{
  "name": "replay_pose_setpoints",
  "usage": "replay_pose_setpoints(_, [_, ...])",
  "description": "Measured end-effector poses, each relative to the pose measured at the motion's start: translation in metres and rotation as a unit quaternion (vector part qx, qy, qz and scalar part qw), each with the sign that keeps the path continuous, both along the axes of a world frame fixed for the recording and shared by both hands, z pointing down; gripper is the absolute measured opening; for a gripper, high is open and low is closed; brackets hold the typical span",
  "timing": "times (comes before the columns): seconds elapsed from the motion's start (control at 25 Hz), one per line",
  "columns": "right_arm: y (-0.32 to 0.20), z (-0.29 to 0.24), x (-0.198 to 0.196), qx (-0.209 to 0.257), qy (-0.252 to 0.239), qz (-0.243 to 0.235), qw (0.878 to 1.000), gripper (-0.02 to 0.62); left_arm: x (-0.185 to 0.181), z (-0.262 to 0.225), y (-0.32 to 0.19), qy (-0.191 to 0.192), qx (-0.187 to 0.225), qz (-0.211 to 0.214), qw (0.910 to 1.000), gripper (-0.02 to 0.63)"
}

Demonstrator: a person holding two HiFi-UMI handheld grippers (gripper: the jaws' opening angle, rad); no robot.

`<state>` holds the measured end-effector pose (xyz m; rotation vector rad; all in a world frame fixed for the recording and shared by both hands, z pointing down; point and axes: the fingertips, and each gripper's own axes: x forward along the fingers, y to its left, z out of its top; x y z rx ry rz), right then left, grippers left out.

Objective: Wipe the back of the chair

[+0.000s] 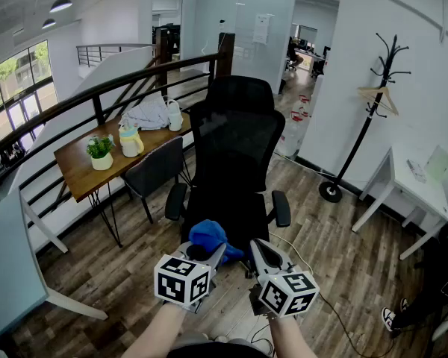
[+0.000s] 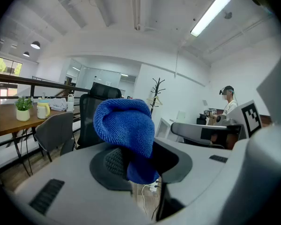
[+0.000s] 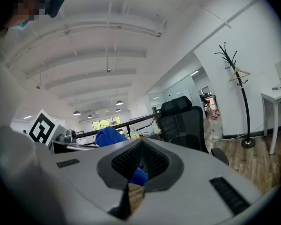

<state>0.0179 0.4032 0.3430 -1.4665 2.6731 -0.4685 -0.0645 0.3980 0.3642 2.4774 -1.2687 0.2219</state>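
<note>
Item: 1 tall black mesh office chair [image 1: 235, 144], backrest upright, straight ahead of and above both grippers beyond its seat; left gripper [image 2: 131, 165] clamped on 1 bunched blue knitted cloth [image 2: 124, 125]; right gripper [image 3: 140, 165] alongside, jaws pressed together, empty.

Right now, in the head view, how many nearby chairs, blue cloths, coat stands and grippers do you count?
Chairs: 2 (black office chair, grey chair)
Cloths: 1 (blue cloth, clamped in the left gripper)
Stands: 1 (coat stand)
Grippers: 2 (left gripper, right gripper)
Total: 6
</note>
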Motion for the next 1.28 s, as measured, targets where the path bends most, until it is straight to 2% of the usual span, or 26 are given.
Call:
replay_pose_setpoints(0.36, [-0.003, 0.002, -0.002, -0.002, 0.007, -0.010, 1.000, 0.029, 0.000, 0.006, -0.002, -0.012, -0.001, -0.009, 0.9999, 0.123])
replay_pose_setpoints(0.64, [-0.006, 0.009, 0.008, -0.012, -0.008, -0.027, 1.000, 0.031, 0.005, 0.009, -0.003, -0.049, 0.019, -0.018, 0.9985, 0.123])
replay_pose_setpoints(0.96, [-0.007, 0.030, 0.030, -0.036, -0.018, -0.037, 0.999, 0.031, 0.019, 0.024, -0.007, -0.022, -0.001, -0.022, 0.9995, 0.123])
replay_pose_setpoints(1.28, [-0.052, 0.040, 0.028, -0.047, -0.022, -0.049, 0.997, 0.031, 0.022, 0.028, -0.056, -0.011, -0.004, -0.013, 0.9998, 0.123])
